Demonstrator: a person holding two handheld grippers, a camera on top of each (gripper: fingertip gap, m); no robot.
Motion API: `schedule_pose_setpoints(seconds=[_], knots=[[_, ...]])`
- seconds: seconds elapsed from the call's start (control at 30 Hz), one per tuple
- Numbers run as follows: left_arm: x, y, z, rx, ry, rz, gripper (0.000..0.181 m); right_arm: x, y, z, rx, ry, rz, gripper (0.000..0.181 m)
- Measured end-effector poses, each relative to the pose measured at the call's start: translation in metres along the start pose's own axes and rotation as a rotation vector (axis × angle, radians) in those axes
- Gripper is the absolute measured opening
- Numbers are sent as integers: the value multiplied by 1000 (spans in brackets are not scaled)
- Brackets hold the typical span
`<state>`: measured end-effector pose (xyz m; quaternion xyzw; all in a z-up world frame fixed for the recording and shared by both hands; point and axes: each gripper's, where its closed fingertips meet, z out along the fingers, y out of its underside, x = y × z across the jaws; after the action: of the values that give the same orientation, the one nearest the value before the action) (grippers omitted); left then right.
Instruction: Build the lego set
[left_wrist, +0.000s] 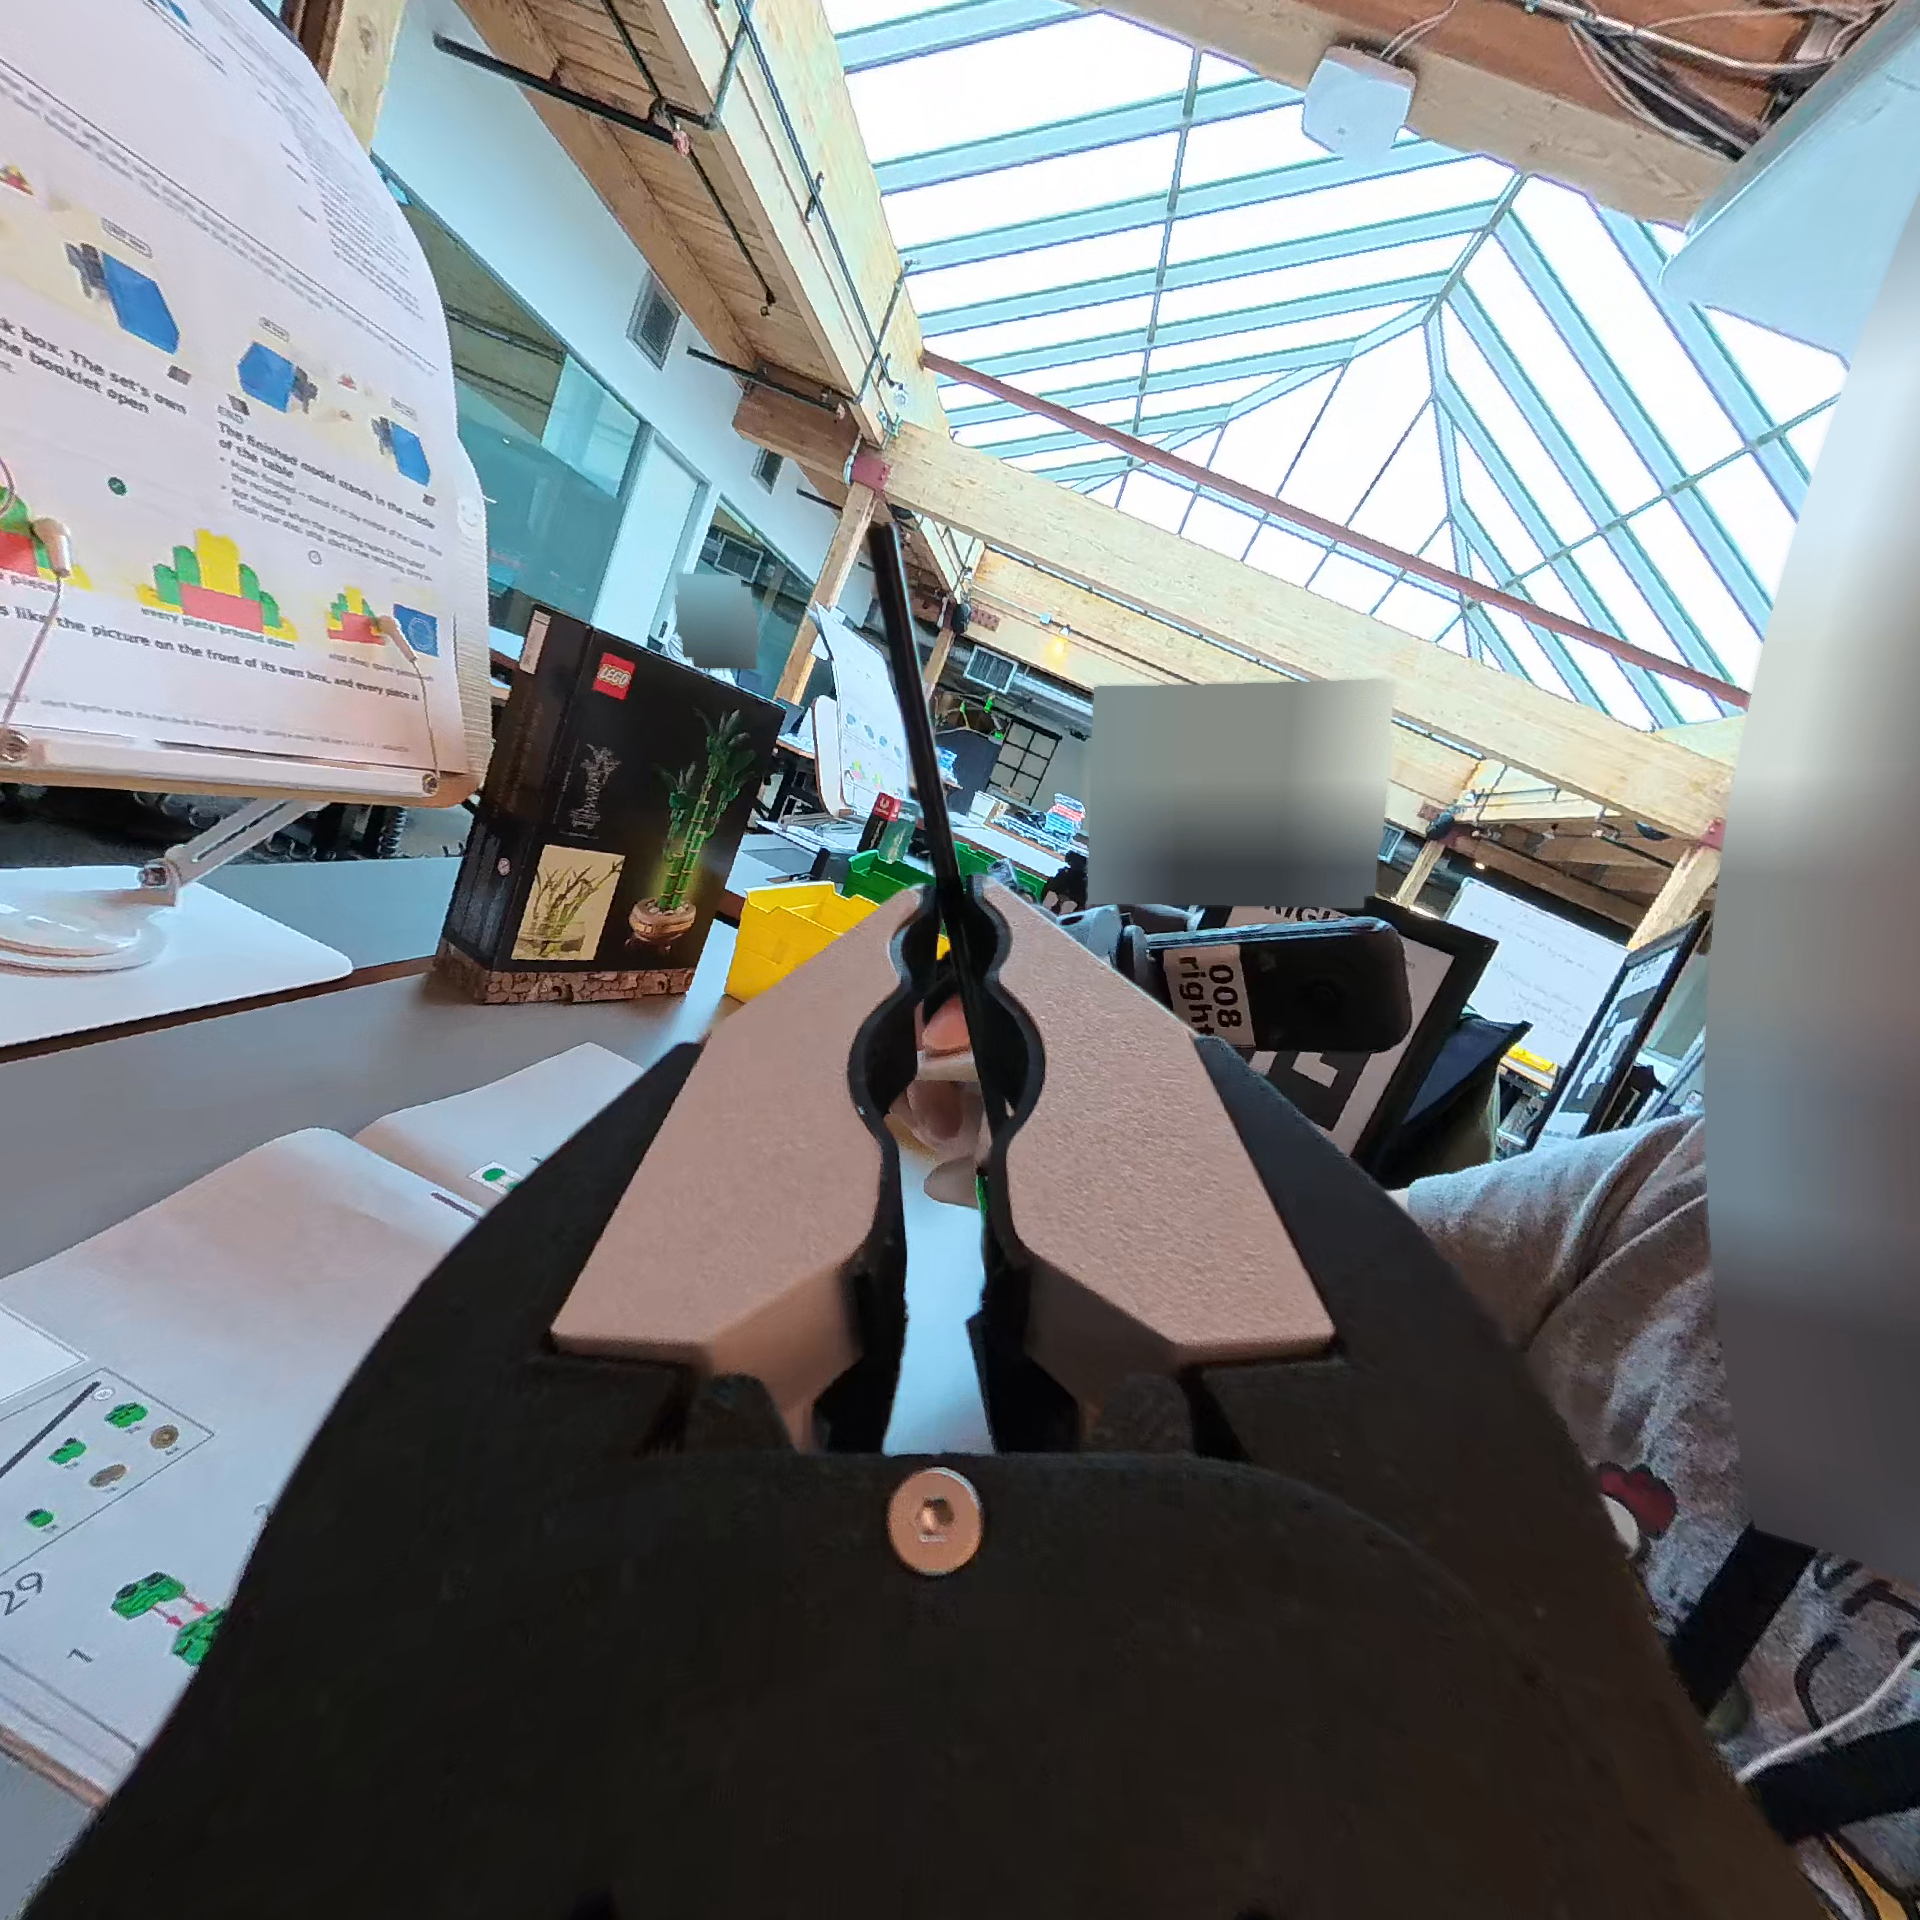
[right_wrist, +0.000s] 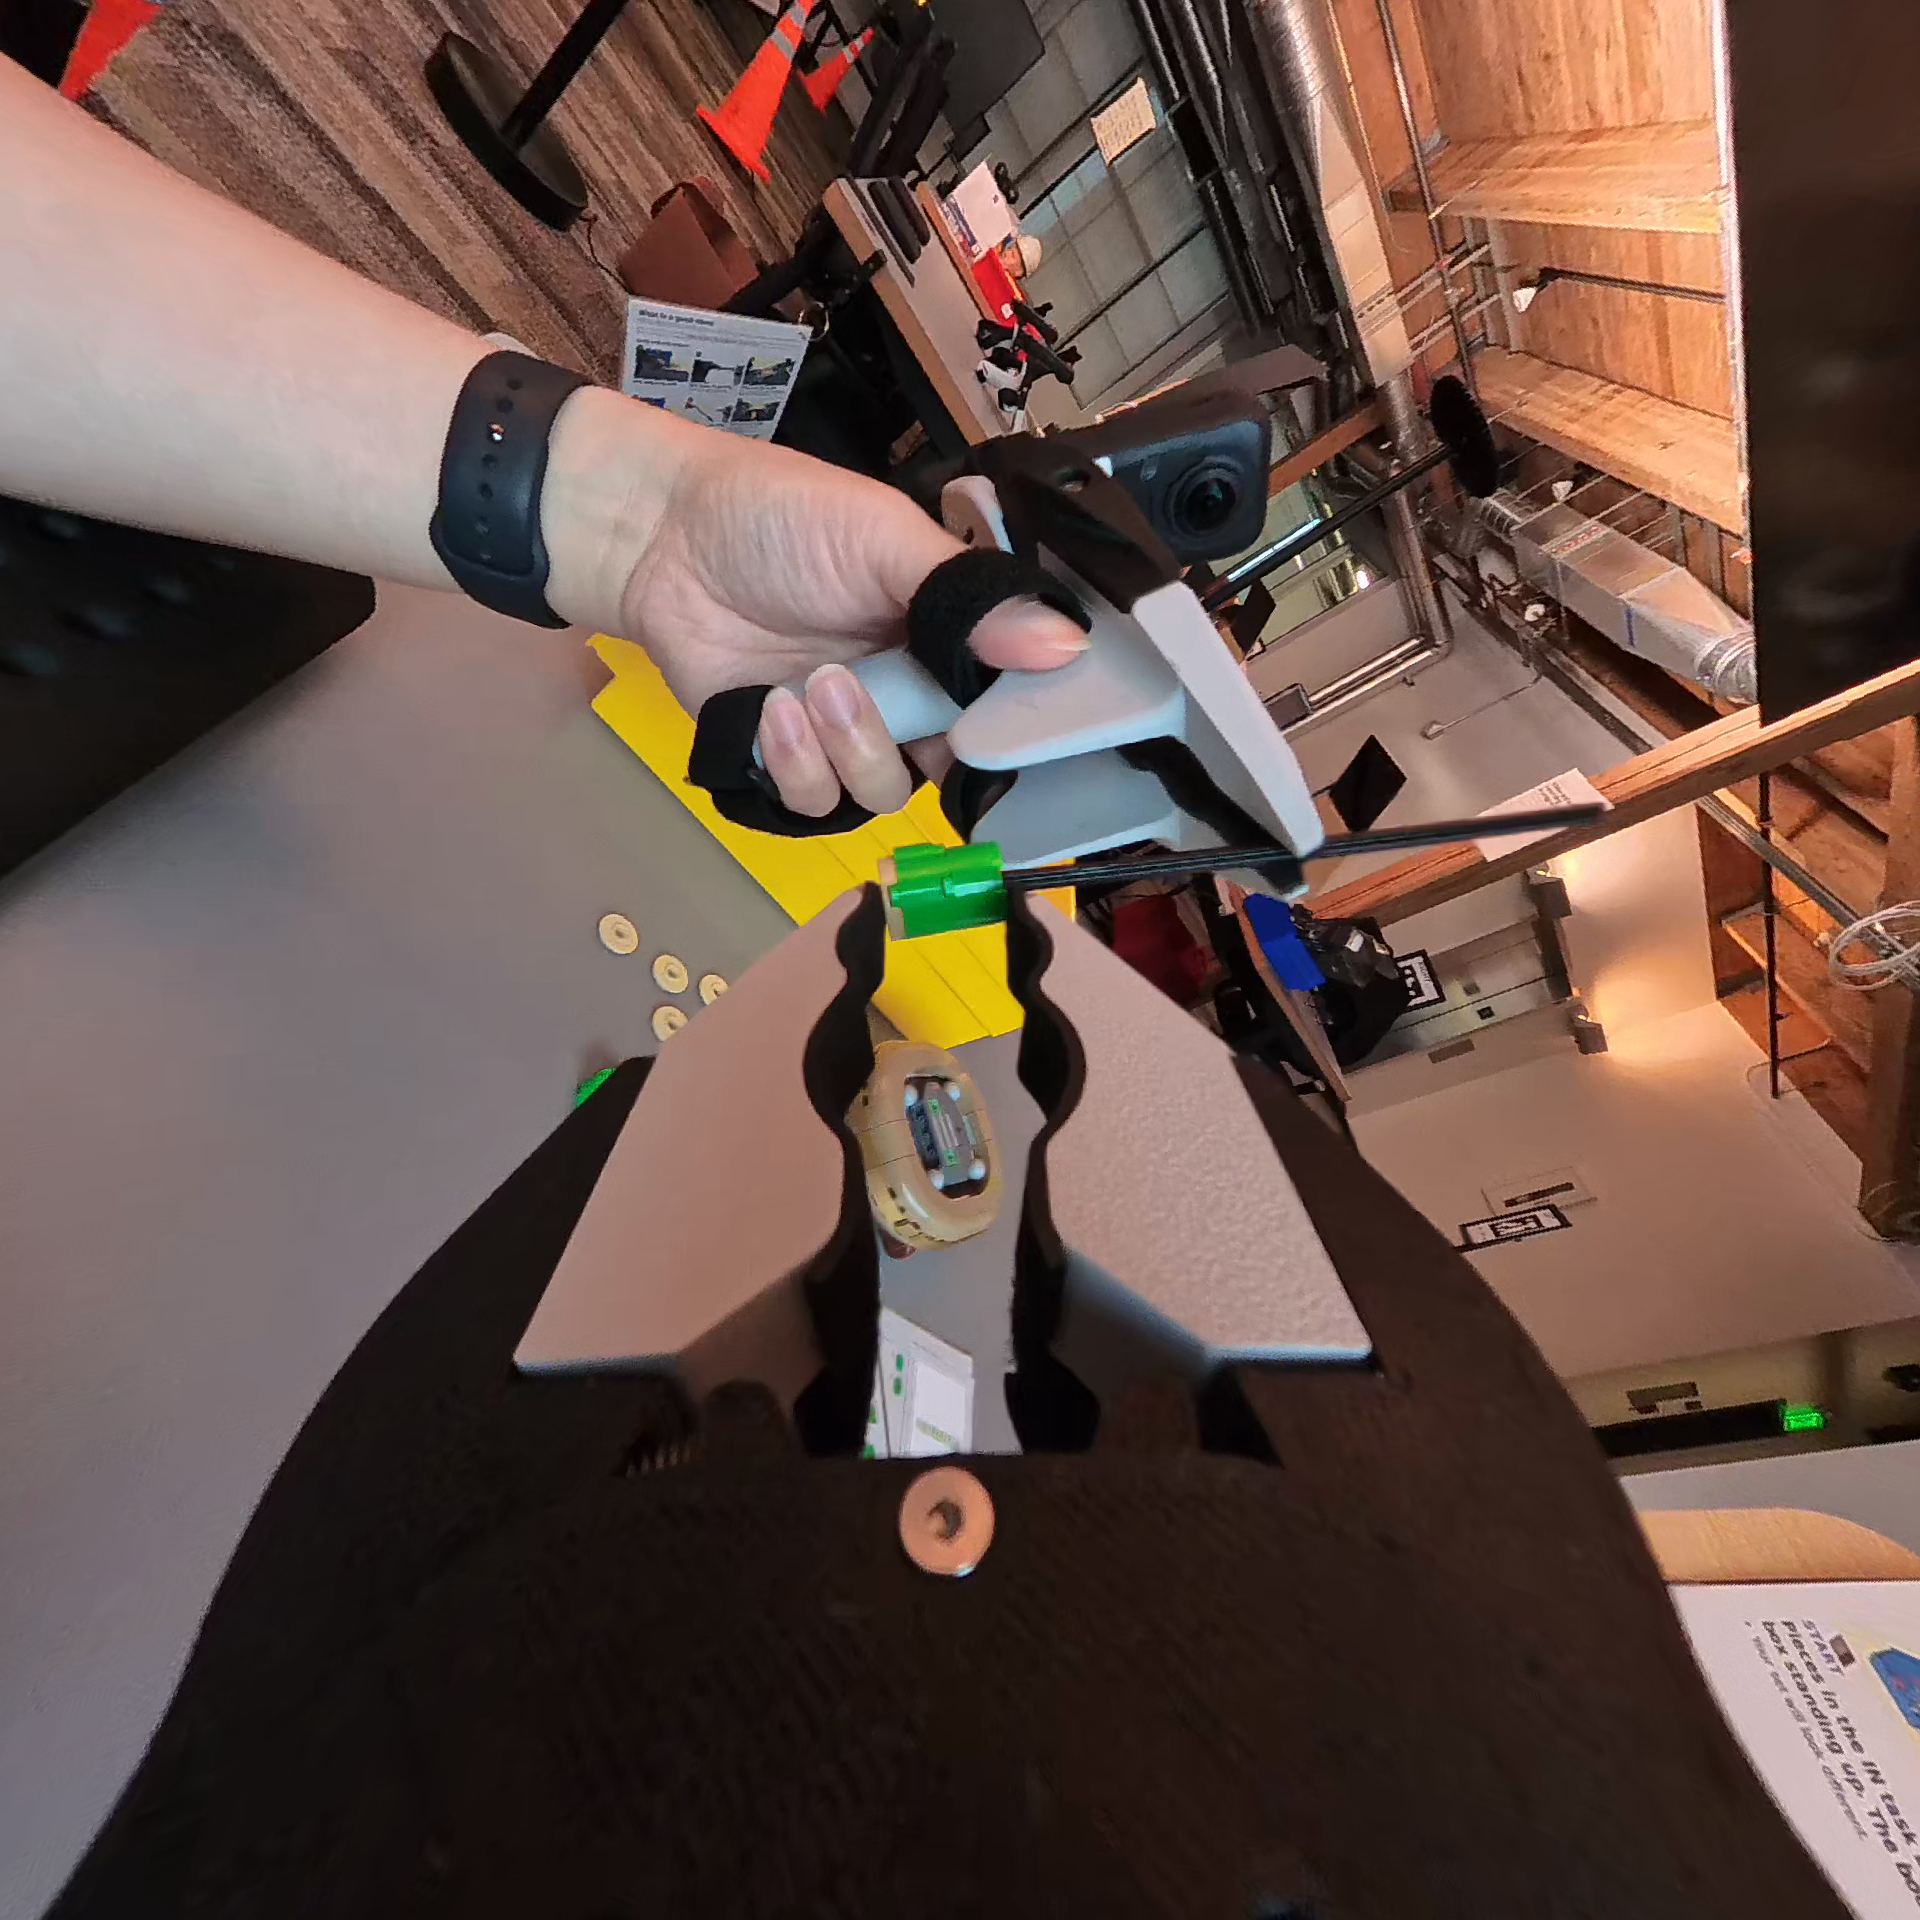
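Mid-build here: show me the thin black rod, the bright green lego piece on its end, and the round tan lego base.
Thin black rod (right_wrist: 1455, 834), right wrist view, mid-shaft past the left gripper.
Bright green lego piece (right_wrist: 943, 885), right wrist view, its front face.
Round tan lego base (right_wrist: 928, 1155), right wrist view, its top.

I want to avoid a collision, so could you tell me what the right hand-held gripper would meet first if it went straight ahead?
Probably the left hand-held gripper, which holds the black rod just beyond the green piece in the right hand-held gripper. Depth is unclear; it may pass beside it.
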<state>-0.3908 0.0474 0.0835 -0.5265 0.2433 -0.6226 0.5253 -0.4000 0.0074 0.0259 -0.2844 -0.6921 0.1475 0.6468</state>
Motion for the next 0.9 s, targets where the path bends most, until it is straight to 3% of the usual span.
schedule_pose_setpoints(seconds=[0.1,0.2,0.5,0.9], knots=[[0,3,1,-15,-2,-4,15,3,-2,-3,13,10,5,22],[4,4,2,-16,23,-10,2,5,-1,-5,9,9,3,22],[5,8,2,-67,-3,48,1,2,2,-1,-10,0,10,22],[1,4,1,-14,20,-14,1,7,-1,-3,-18,23,-17,22]])
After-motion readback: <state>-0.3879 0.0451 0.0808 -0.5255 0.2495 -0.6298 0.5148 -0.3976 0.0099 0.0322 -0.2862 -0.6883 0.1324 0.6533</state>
